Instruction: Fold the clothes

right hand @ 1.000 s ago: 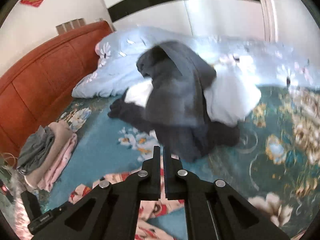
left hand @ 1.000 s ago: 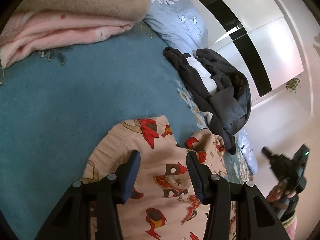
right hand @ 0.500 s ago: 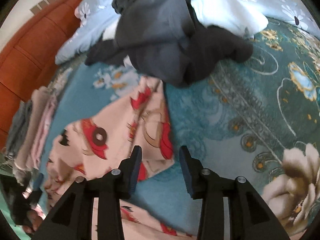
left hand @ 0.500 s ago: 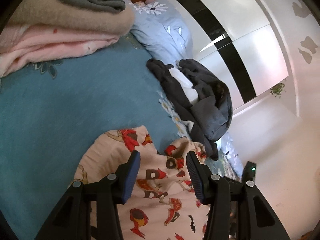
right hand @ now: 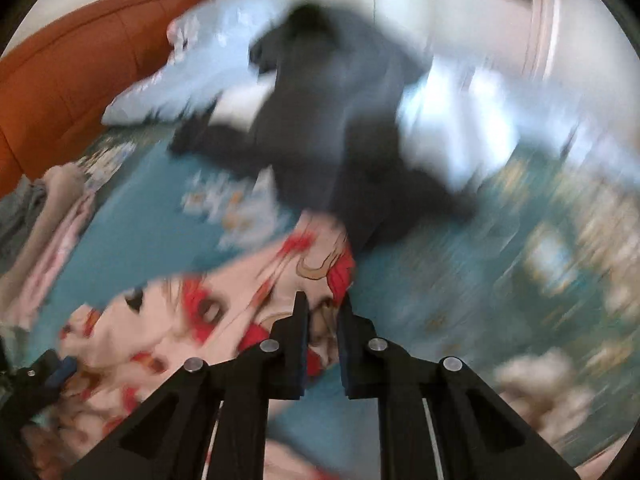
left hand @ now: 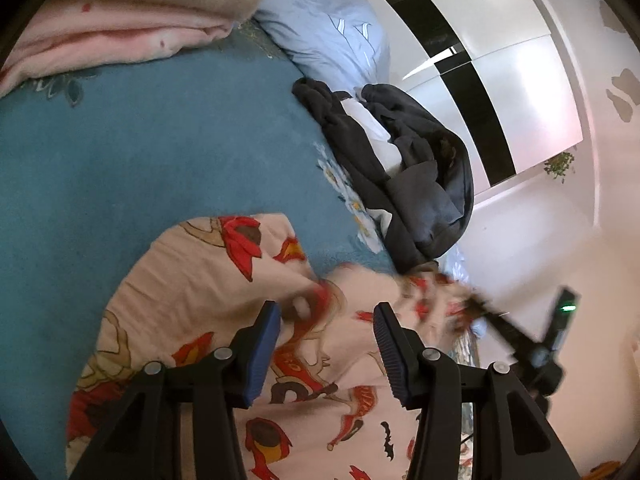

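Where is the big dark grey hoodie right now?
In the left wrist view the dark grey hoodie lies crumpled on the bed, right of centre, between the blue flowered pillow and the cartoon-print cloth.

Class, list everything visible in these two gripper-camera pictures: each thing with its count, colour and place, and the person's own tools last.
Printed garment: one, peach with red cartoon figures, spread on the bed nearest both cameras.
Dark clothes heap: one pile, charcoal with white showing inside, beyond the printed garment.
Folded stack: one, pink under beige, far corner of the bed.
Pillow: one, pale blue with a daisy, by the headboard.
Bedspread: one, teal, floral.
Headboard: one, reddish brown.
Wardrobe: white, black stripe.
Left gripper: black, open above the garment.
Right gripper: black, pinching the garment's edge.
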A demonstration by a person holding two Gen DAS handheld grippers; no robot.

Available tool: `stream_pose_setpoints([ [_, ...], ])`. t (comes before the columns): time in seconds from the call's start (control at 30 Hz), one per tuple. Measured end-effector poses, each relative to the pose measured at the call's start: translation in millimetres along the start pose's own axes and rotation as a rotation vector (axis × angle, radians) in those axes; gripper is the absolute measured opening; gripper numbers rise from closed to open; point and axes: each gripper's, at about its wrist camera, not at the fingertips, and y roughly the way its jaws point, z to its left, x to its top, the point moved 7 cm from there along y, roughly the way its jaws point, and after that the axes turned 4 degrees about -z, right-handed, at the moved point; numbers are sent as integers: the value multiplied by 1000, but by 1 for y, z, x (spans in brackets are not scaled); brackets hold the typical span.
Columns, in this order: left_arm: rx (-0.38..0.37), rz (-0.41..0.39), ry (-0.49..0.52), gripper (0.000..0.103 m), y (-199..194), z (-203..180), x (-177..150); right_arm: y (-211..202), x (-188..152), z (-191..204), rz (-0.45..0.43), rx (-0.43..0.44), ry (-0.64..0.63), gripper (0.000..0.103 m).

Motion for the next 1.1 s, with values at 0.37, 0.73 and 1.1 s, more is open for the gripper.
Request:
stream_pose_setpoints([
  [0.37, 10, 7, -29, 52, 0, 8, 0, -42, -43, -22, -34, -69, -233, 13],
  [0.73, 45, 13, -8, 52, 3, 9, -3, -63, -116, -39, 151, 150, -113, 27],
  [1.1, 40, 19, -21, 53, 2, 11, -3, -17, -30, -31, 181, 261, 166, 63],
])
